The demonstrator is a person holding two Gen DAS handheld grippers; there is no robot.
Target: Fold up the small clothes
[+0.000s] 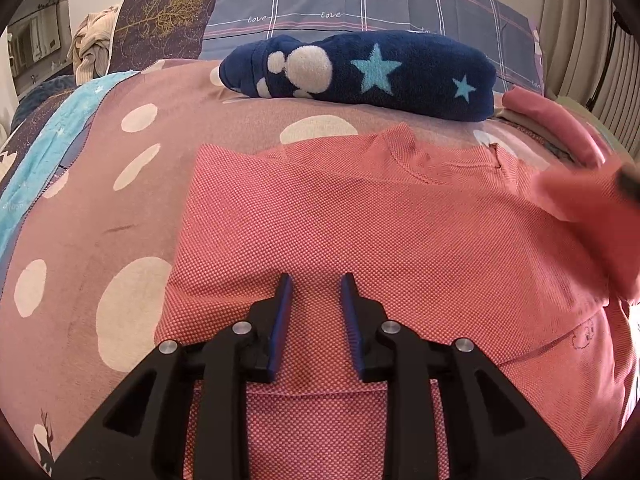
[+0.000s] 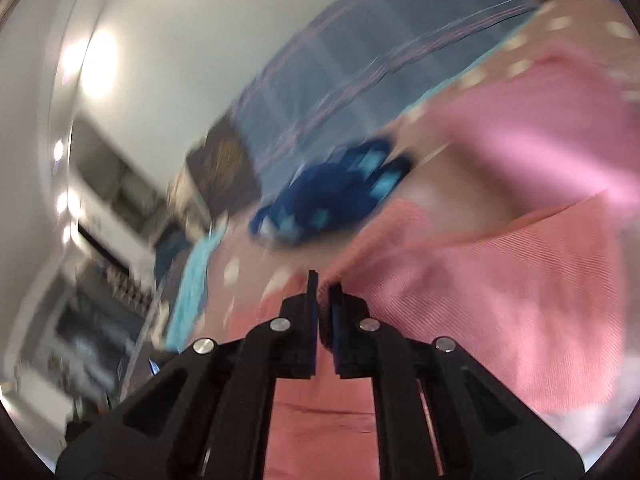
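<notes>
A small salmon-pink knit shirt (image 1: 360, 216) lies spread on the spotted pink bedspread (image 1: 132, 216), collar at the far side. My left gripper (image 1: 316, 284) is open and hovers low over the shirt's near half, holding nothing. My right gripper (image 2: 324, 284) is shut on the shirt's edge (image 2: 472, 280) and lifts that part up; its view is blurred with motion. In the left wrist view the lifted pink cloth and a dark bit of the right gripper (image 1: 628, 180) show blurred at the right edge.
A folded navy fleece garment with stars (image 1: 360, 70) lies beyond the shirt; it also shows in the right wrist view (image 2: 320, 204). A blue checked pillow (image 1: 360, 4) stands behind. A turquoise cloth (image 1: 48, 152) lies left. Folded pink clothes (image 1: 552, 120) lie at far right.
</notes>
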